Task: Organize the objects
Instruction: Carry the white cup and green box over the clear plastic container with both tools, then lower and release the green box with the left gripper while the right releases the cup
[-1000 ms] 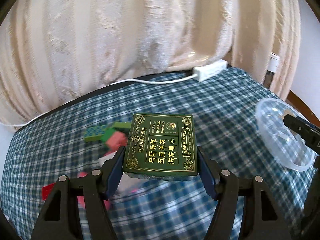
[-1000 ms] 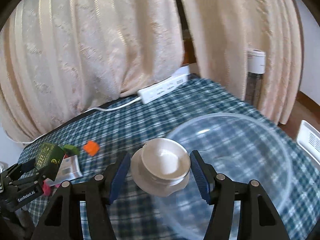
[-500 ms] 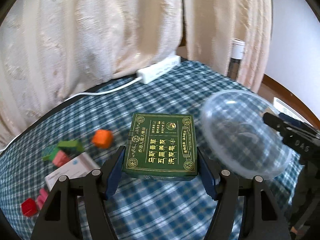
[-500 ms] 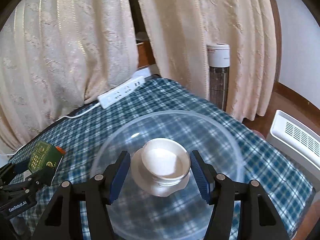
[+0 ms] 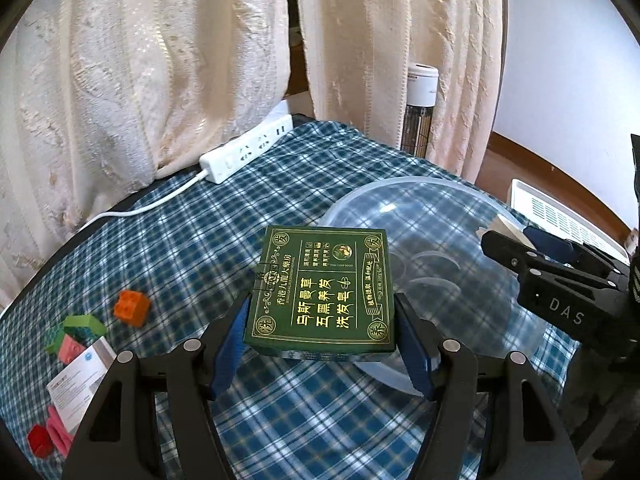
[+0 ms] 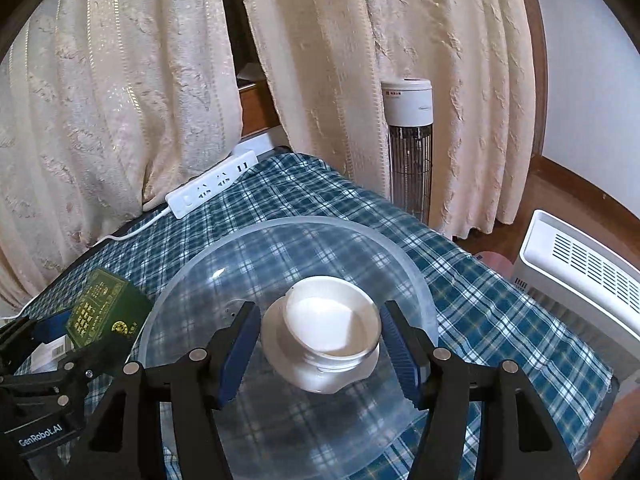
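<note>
My left gripper (image 5: pixel 320 344) is shut on a flat dark green box with gold lettering (image 5: pixel 324 288), held level above the checked cloth at the left rim of a clear plastic bowl (image 5: pixel 440 240). My right gripper (image 6: pixel 320 344) is shut on a small white cup with its saucer (image 6: pixel 324 332), held over the inside of the clear bowl (image 6: pixel 240 264). The green box (image 6: pixel 104 312) and the left gripper (image 6: pixel 48 364) show at the lower left of the right wrist view. The right gripper (image 5: pixel 560 280) shows at the right of the left wrist view.
An orange brick (image 5: pixel 131 308), green and pink bricks (image 5: pixel 74 334), a white carton (image 5: pixel 78 384) and red pieces (image 5: pixel 40 438) lie at the left. A white power strip (image 5: pixel 246 154) lies at the back. A tower heater (image 6: pixel 408 144) and white appliance (image 6: pixel 580 276) stand beyond the table's right edge.
Both grippers have swung right. The green box now sits at the bowl's left rim, and the cup has moved from the bowl's edge to over its inside.
</note>
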